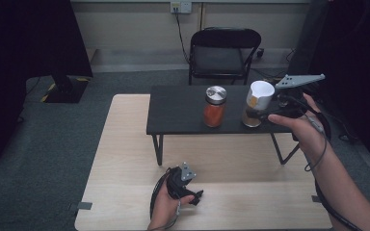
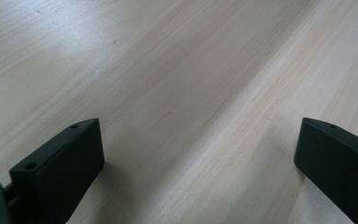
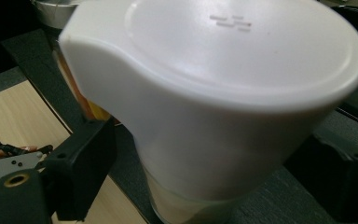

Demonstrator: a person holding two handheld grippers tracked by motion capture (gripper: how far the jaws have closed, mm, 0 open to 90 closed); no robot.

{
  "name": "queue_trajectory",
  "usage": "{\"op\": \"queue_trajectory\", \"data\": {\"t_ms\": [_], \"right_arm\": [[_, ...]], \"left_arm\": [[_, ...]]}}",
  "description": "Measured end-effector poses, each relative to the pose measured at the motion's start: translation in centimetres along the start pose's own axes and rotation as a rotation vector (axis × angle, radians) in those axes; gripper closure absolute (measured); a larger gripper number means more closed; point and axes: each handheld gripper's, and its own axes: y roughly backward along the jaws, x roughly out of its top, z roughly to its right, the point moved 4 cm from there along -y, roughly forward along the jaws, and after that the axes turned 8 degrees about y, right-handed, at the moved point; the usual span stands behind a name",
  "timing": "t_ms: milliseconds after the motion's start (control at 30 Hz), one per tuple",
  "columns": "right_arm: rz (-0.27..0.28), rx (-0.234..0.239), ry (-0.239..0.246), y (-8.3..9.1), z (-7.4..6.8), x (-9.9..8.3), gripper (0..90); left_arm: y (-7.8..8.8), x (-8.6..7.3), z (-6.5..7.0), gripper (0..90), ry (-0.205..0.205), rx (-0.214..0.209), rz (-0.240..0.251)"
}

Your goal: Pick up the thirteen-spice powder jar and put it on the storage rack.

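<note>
Jar with the white flip-top lid [image 1: 258,103] stands at the right centre of the high view, on the right part of the small black raised shelf [image 1: 183,113], tilted with its long axis leaning toward the upper right of the frame. The right gripper [image 1: 270,111] comes at it from the right, low on the glass body below the lid, so the jar lies straight ahead between its jaws. In the right gripper view the white lid [image 3: 242,70] looms across the frame, one black jaw at lower left just beside the jar, the other at lower right behind it; whether the jaws actually press the glass cannot be told. An orange-filled jar with a metal lid [image 1: 215,107] stands upright just left of it, apart. The left gripper [image 1: 192,195] rests at the bottom centre on the light wooden table [image 1: 125,144], well apart from both jars, its jaws spread wide over bare wood [image 2: 177,93], holding nothing. By my judgement the right hand [image 1: 303,130] is far nearer.
</note>
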Motion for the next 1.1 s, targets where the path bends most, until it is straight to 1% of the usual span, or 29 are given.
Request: {"op": "queue_trajectory", "data": {"t_ms": [167, 200, 233, 300, 367, 533, 700, 967, 1100], "right_arm": [[0.004, -0.004, -0.018, 0.1, 0.0, -0.3, 6.8], [0.008, -0.005, -0.031, 0.1, 0.1, -0.5, 4.5], [0.008, -0.005, -0.031, 0.1, 0.1, -0.5, 4.5], [0.012, -0.006, -0.045, 0.1, 0.1, -0.8, 1.4], [0.019, -0.005, -0.051, 0.2, 0.2, -1.0, 1.2], [0.008, -0.003, -0.039, 0.2, 0.1, -1.2, 1.1], [0.02, 0.001, -0.039, 0.4, 0.0, -1.5, 1.0], [0.028, -0.003, -0.035, 0.6, -0.4, -1.8, 1.0], [0.041, -0.004, -0.04, 0.7, -0.6, -2.3, 1.0]], "left_arm": [[0.0, 0.0, 0.0, 0.8, 0.0, 0.0, 0.0], [0.0, 0.0, 0.0, 0.8, 0.0, 0.0, 0.0], [0.0, 0.0, 0.0, 0.8, 0.0, 0.0, 0.0], [0.0, 0.0, 0.0, 0.8, 0.0, 0.0, 0.0], [0.0, 0.0, 0.0, 0.8, 0.0, 0.0, 0.0], [0.0, 0.0, 0.0, 0.8, 0.0, 0.0, 0.0], [0.0, 0.0, 0.0, 0.8, 0.0, 0.0, 0.0], [0.0, 0.0, 0.0, 0.8, 0.0, 0.0, 0.0], [0.0, 0.0, 0.0, 0.8, 0.0, 0.0, 0.0]]}}
